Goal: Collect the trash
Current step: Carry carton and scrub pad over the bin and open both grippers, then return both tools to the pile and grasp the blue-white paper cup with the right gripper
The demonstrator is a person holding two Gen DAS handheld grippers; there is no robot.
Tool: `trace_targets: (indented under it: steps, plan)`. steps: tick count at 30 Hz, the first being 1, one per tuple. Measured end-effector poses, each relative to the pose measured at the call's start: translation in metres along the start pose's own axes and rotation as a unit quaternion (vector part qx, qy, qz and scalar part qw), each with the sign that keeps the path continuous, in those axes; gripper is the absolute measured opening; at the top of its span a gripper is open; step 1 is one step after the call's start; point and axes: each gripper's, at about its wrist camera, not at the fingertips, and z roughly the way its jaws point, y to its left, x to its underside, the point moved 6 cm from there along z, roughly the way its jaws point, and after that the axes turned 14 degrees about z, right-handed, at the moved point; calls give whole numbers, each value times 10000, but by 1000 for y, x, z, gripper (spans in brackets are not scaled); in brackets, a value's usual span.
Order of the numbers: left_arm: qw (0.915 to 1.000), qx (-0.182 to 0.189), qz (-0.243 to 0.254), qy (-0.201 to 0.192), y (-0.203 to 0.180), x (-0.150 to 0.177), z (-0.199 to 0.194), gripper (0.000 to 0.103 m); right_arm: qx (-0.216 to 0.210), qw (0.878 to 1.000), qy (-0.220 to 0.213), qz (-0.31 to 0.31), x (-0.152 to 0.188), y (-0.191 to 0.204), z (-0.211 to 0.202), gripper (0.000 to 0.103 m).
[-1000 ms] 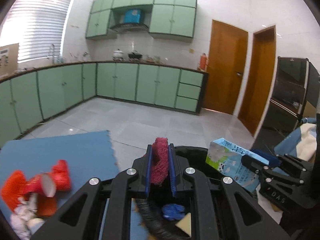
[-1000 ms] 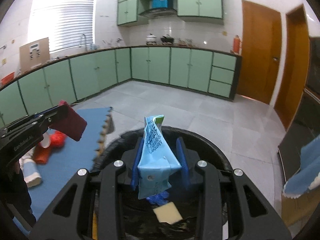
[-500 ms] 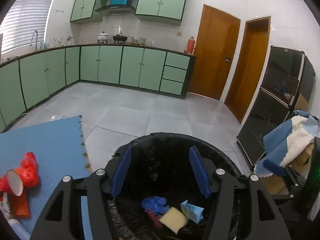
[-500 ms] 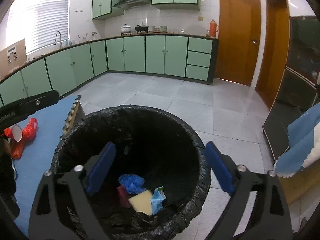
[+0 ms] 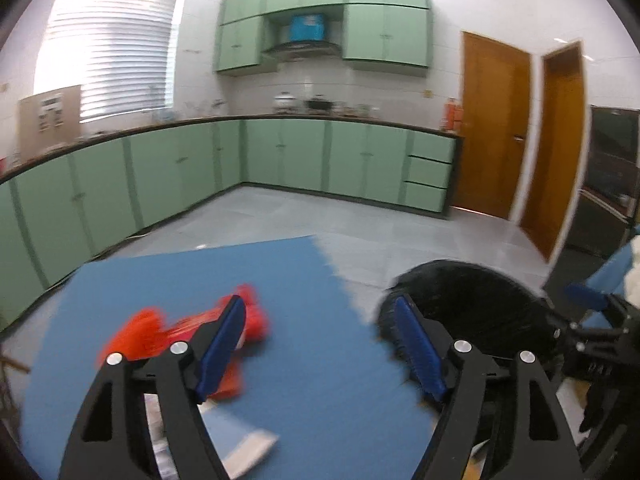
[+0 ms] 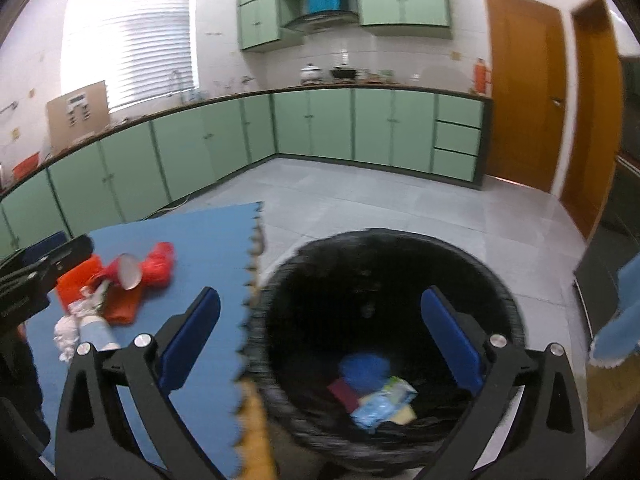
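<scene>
The blue foam mat [image 5: 224, 308] is the biggest thing before me, filling the lower half of my left view from nine to six o'clock. Next comes the black-lined bin [image 6: 384, 304], just off the mat's toothed edge; in my right view it sits at about five o'clock from centre, and earlier pickings lie at its bottom: a blue wad, a dark red piece, a pale carton.

The remaining trash sits in one pile on the mat. In my right view it is at nine o'clock: a red plastic bag [image 6: 160, 266], a red paper cup [image 6: 124, 272] lying on its side with its white mouth towards me, an orange wrapper [image 6: 78, 280], then white crumpled tissue [image 6: 66, 326] and a pale tube [image 6: 96, 332] nearest me.

My left gripper [image 5: 320, 344] is empty, its jaws opening, pointed across the mat with the red heap at its nine o'clock. My right gripper [image 6: 320, 344] is also empty, its jaws opening to their widest, and it hangs over the bin's left rim.

I judge the step in hand is reaching back for more. To do it well, I should finish opening before descending, take one piece per claw, and start with the cup or bag on top, which looks easiest to pinch. The thin wrapper and tissue will likely crumple, so I should close low, near the mat.
</scene>
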Motion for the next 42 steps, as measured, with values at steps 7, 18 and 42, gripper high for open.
trace_targets:
  steps: [7,18,42]
  plan:
    - [9951,-901,-35,414,73,59,-24,75,-499,9980,321,-215,30,80,20,98]
    - [9853,-1369,-390,941,122,124,-31,75,-1292,9831,905,-932,96,184,42,97]
    - [9750,-1652,-820,1238,170,164,-29,75,-1403,9535,1966,-1802,157,255,96,78]
